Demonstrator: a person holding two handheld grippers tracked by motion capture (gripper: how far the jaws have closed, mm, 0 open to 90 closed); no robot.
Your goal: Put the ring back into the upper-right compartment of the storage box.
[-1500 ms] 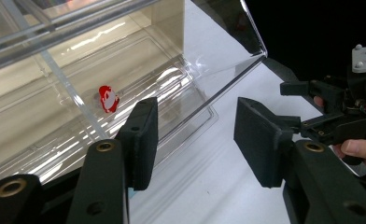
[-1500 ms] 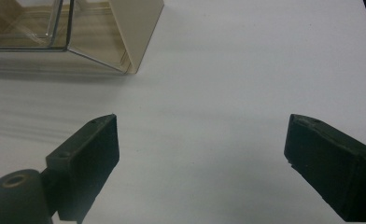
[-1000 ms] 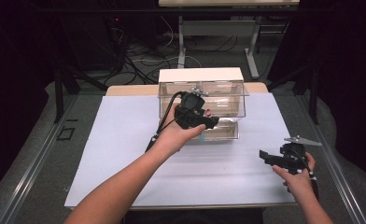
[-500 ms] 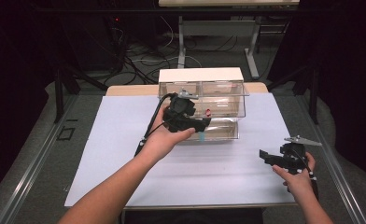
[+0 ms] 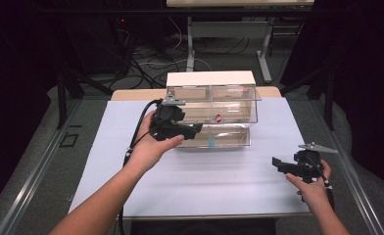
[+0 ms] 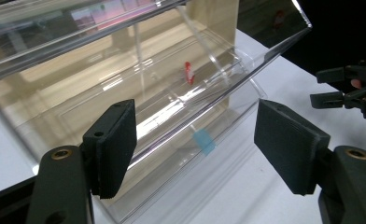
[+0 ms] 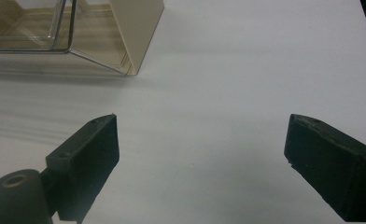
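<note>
No lettering to read anywhere here: nothing printed on the clear drawer box (image 5: 210, 103), nothing on the white table (image 5: 229, 166), and no brand or number showing on either gripper.

My left gripper (image 6: 197, 149): jaws matt black plastic, inner pads finely ribbed, brass-coloured metal inserts at jaw bases. My right gripper (image 7: 200, 168): same matt black jaws, slightly grainy, one brass-coloured insert showing. Clear glossy plastic drawer box (image 6: 139, 93): smooth transparent walls, bright reflections; cream opaque side panel (image 7: 141, 28), smooth, satin. Small pale-blue translucent piece (image 6: 204, 142) inside pulled-out drawer; small red piece (image 6: 188, 73) higher up, material unclear. White worktop sheet (image 5: 219, 171): smooth, matt, paper-like.
</note>
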